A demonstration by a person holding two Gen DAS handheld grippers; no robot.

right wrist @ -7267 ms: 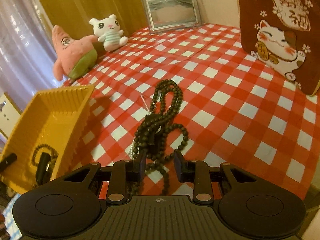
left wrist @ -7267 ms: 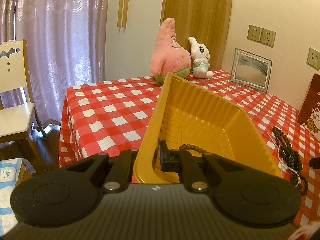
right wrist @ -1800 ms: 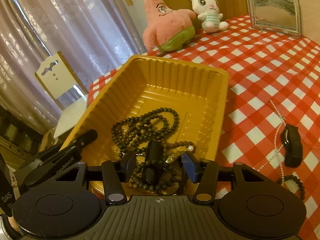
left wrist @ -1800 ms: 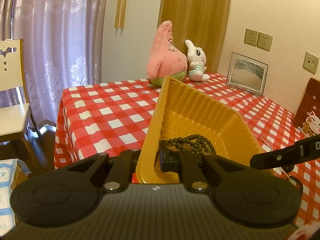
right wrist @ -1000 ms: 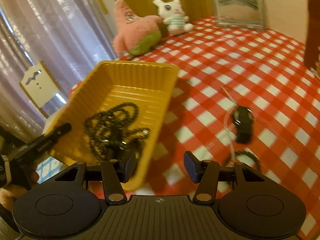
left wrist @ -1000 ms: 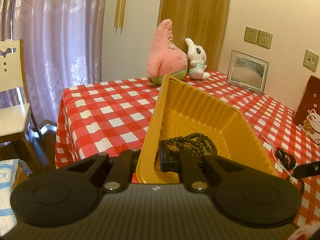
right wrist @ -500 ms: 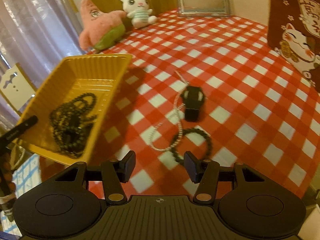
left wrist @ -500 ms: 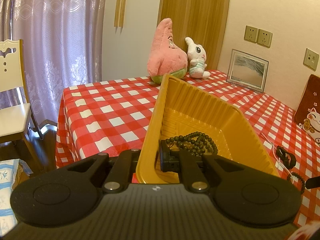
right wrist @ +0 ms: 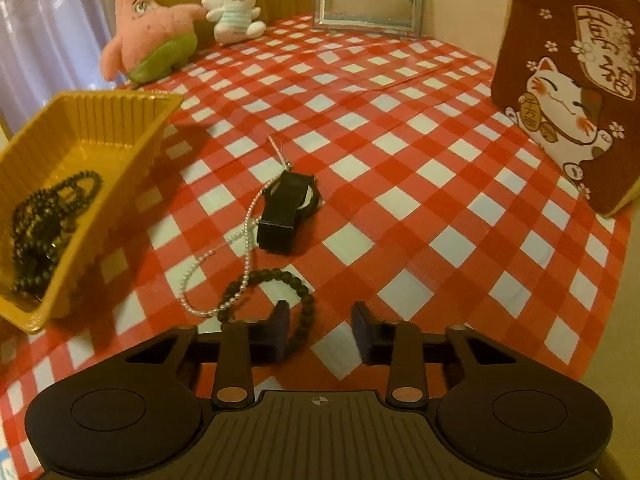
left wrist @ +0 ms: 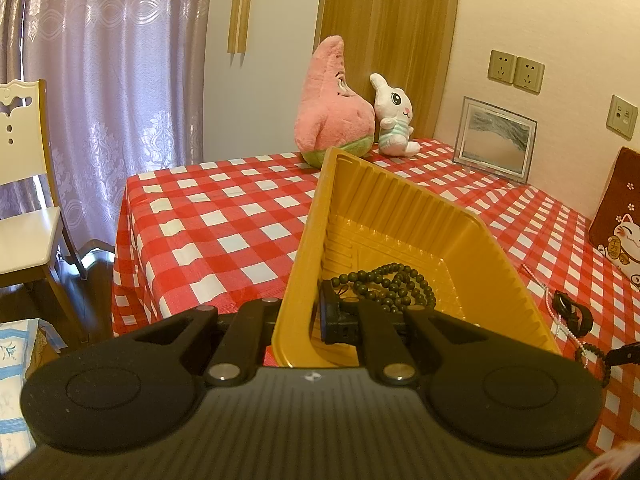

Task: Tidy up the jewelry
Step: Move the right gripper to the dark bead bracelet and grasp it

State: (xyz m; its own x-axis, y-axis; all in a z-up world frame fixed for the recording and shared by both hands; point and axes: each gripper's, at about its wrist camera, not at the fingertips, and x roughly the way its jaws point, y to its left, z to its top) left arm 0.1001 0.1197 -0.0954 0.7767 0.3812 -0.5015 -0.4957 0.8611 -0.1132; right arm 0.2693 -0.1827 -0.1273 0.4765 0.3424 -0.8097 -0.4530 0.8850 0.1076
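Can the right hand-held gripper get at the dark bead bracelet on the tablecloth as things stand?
Probably yes: the right hand-held gripper, jaws closing with nothing between them, sits just over the bracelet; only the pearl strand overlaps it.

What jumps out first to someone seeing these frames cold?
The yellow tray, tilted up off the red-checked tablecloth with its wall pinched in the left gripper, dark beads piled at its low end. Beside it on the cloth lie a black watch, a pearl strand and a bead bracelet, the right gripper closing in just above the bracelet.

Glossy ribbed plastic tray (left wrist: 400, 216); checked cloth tablecloth (right wrist: 400, 128); plush toys (left wrist: 332, 116); matt black watch (right wrist: 286, 208).
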